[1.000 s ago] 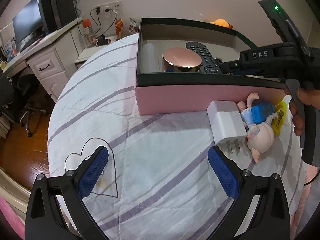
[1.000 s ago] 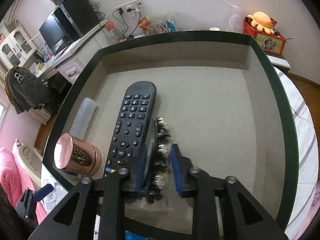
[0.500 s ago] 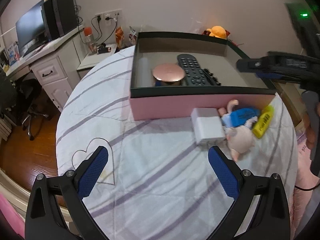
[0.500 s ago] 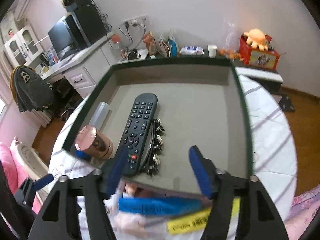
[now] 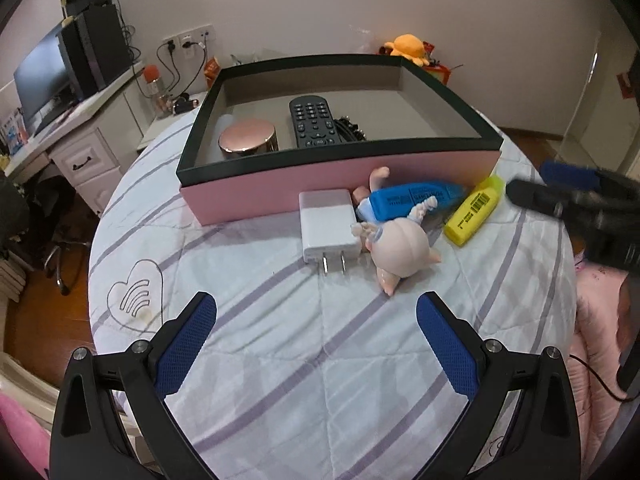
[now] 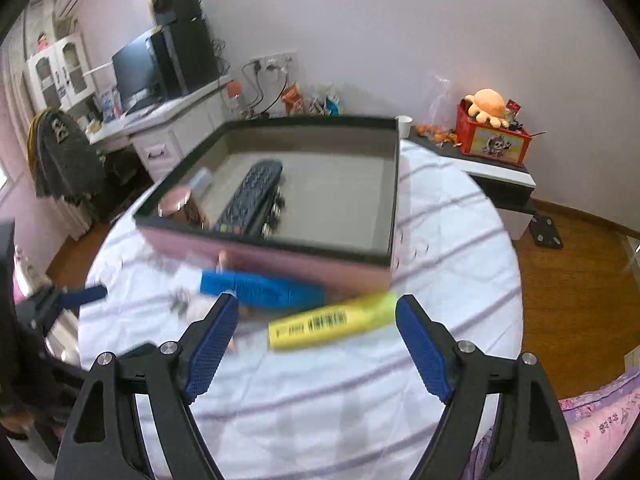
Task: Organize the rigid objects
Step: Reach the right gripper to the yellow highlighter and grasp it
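A pink box [image 5: 340,190] with a dark rim stands on the striped cloth. Inside lie a black remote [image 5: 312,124], a rose-gold tin [image 5: 247,140] and a black cable bundle [image 5: 352,134]. Against its front wall lie a white charger [image 5: 329,226], a pig doll [image 5: 400,248], a blue highlighter [image 5: 416,198] and a yellow highlighter [image 5: 474,210]. My left gripper [image 5: 316,344] hangs open and empty, short of the charger. My right gripper [image 6: 316,336] hovers over the yellow highlighter [image 6: 332,322] with its jaws opening. Its pads touch nothing.
The round table's cloth [image 5: 280,380] drops off at the left and near edges. A desk with a monitor [image 5: 44,76] and a chair [image 6: 60,160] stand to the left. A red toy box [image 6: 494,140] sits on a low shelf behind. Pink bedding [image 5: 600,300] lies to the right.
My right gripper let go of the cable bundle inside the box, opened and pulled back out over the highlighters. My left gripper drew back from the box and stayed open.
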The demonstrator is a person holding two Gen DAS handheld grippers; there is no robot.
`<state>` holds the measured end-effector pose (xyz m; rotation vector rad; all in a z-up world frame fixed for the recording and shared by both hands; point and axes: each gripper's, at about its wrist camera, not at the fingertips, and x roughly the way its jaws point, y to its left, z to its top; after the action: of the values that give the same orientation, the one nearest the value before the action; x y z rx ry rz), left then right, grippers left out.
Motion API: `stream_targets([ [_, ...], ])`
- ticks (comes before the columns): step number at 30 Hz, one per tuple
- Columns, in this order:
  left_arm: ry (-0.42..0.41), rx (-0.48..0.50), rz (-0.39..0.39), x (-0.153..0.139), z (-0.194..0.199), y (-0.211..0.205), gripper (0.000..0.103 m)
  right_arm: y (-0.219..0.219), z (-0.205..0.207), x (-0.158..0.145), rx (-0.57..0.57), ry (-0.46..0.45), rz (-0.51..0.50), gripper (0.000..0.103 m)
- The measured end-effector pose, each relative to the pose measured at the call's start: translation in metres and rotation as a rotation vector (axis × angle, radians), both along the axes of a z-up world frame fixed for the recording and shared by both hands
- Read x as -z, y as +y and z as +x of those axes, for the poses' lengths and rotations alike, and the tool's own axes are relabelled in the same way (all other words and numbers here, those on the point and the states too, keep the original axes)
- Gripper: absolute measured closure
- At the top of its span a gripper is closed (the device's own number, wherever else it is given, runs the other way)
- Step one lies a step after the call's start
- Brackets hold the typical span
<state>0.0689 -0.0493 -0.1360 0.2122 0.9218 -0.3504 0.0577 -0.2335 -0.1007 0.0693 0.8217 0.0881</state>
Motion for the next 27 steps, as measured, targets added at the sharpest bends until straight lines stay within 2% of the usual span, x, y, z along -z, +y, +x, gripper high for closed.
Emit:
stream_targets([
  [5, 0.007, -0.018, 0.033, 0.003, -0.005, 0.000, 0.002, 0.009, -0.005, 0.022, -0.052, 0.030, -0.007, 0.021],
  [7, 0.012, -0.021, 0.038, 0.004, -0.006, 0.001, 0.002, 0.010, -0.006, 0.029, -0.043, 0.034, -0.051, 0.021],
  [9, 0.013, -0.019, 0.041, 0.006, -0.006, 0.002, 0.002, 0.009, -0.005, 0.033, -0.017, 0.034, -0.082, 0.021],
  [19, 0.019, -0.001, 0.041, 0.009, -0.007, 0.003, 0.002, 0.008, 0.015, 0.051, 0.158, 0.082, 0.041, 0.021],
  [23, 0.022, -0.002, 0.037, 0.010, -0.004, 0.005, 0.002, 0.010, 0.027, 0.058, 0.244, 0.107, 0.009, 0.019],
  [27, 0.026, -0.001, 0.024, 0.011, -0.003, 0.007, 0.002, 0.003, 0.021, 0.057, 0.248, 0.103, -0.007, 0.018],
])
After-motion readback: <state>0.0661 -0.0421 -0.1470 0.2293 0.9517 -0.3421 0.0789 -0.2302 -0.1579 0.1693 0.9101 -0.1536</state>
